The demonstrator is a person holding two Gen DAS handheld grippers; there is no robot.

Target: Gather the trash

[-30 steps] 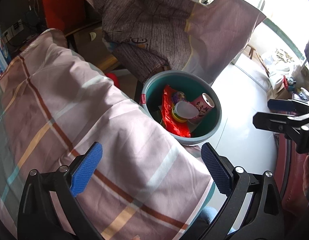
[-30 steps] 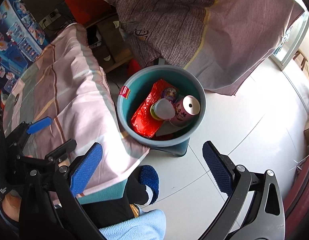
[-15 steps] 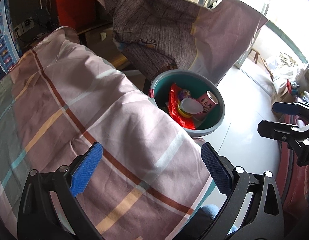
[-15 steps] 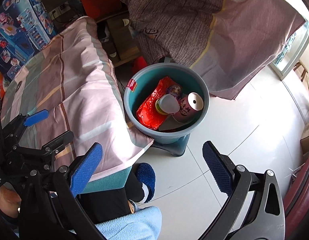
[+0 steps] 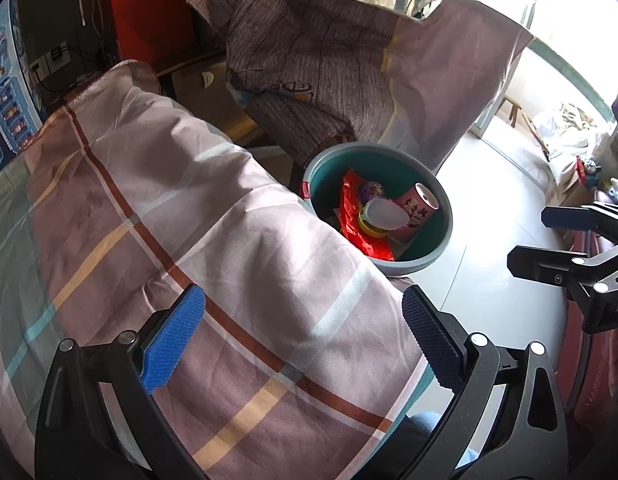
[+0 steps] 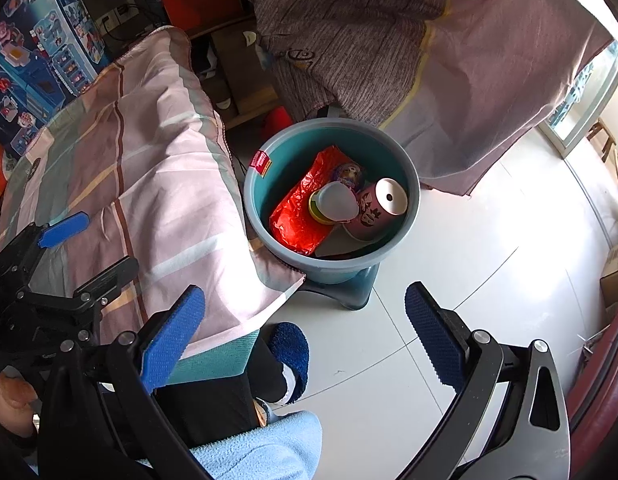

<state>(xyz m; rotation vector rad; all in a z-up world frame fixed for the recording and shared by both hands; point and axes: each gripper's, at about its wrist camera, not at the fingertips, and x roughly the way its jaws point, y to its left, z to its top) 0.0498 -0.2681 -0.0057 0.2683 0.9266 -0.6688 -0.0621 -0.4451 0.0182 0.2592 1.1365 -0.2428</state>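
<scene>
Apparently done: four trash items lying in teal bin (image 6: 409, 184); none visible on checked bedcover (image 5: 189, 220).
Left to do: nothing visible; perhaps none.
Bin place: on floor, touching bedcover's corner edge.
Contents: red wrapper (image 6: 301, 212), pink cup (image 6: 379, 206) tipped over, pale lid (image 6: 336, 200), small purple packet (image 6: 349, 172).
Left gripper (image 5: 303, 338): jaws spread, empty.
Right gripper (image 6: 305, 330): jaws spread, empty.

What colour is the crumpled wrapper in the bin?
Shiny red wrapper, lying inside the teal bin; clearest in the right wrist view.
</scene>
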